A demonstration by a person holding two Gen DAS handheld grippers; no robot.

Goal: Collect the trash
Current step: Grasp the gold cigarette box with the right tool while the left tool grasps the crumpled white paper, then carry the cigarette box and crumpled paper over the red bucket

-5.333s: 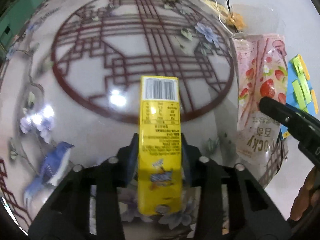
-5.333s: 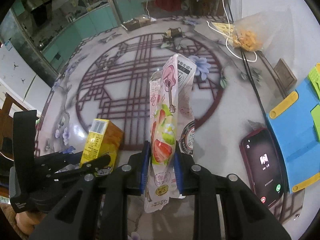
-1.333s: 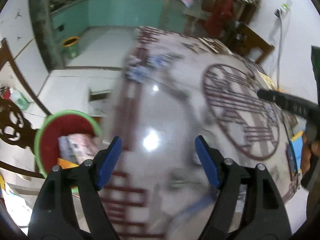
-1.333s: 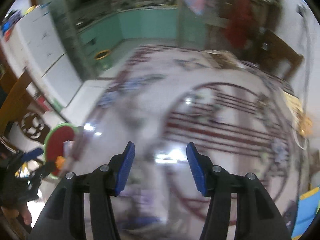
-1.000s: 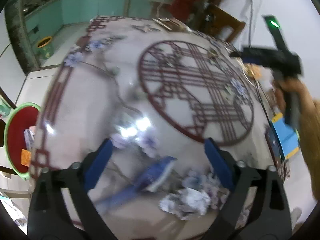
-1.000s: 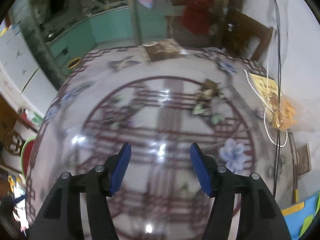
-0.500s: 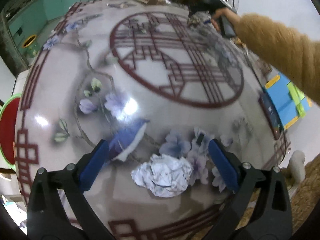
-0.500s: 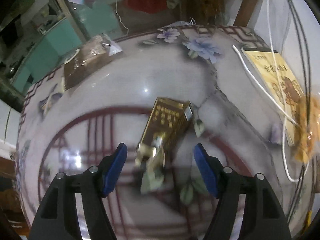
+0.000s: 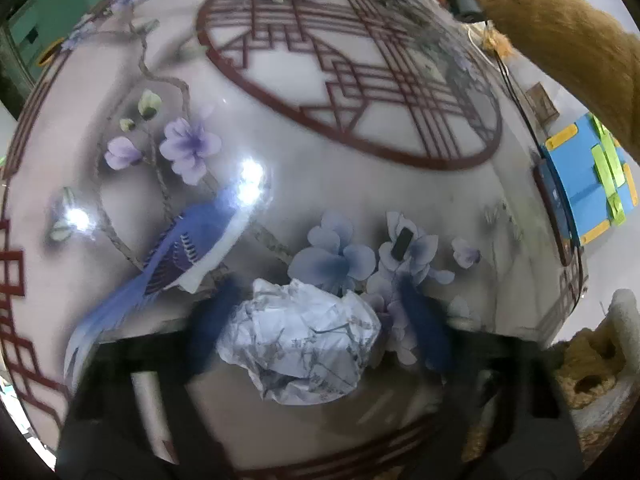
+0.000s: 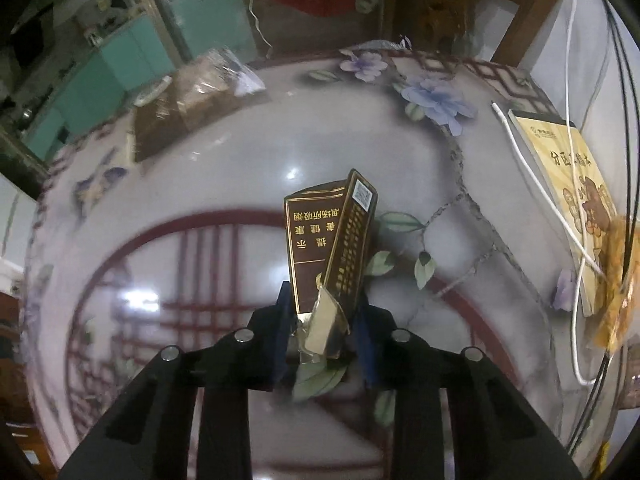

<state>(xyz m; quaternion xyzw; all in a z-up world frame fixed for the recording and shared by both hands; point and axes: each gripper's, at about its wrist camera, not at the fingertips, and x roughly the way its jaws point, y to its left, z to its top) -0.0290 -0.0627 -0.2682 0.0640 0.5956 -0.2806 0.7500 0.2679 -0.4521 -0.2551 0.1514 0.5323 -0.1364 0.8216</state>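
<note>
On a glossy flower-and-lattice printed table (image 9: 280, 152), two pieces of rubbish are being taken at once. In the left wrist view a crumpled paper ball (image 9: 300, 340) lies at the near edge of the table, between the blurred blue pads of the left gripper (image 9: 316, 332), whose jaws are closing on it; the left pad looks to be at the paper's edge, the right pad just beside it, and a firm clamp cannot be confirmed through the blur. In the right wrist view a dark brown cigarette pack (image 10: 332, 248) with gold lettering is seen toward the far side of the table, its torn, foil-lined near end set between the pads of the right gripper (image 10: 326, 328), which is closing and appears clamped on it.

Both grips are best finished before any lift: the paper should be squeezed across its widest bulk so that it is not pushed off the near edge, and the pack should be held on its flat faces, above the loose foil, so that it is not pulled free by the flap. The pack's long axis runs away from the gripper toward the far side, tilted slightly right, its opened end nearest the jaws. No long axis is offered by the rounded paper ball.
</note>
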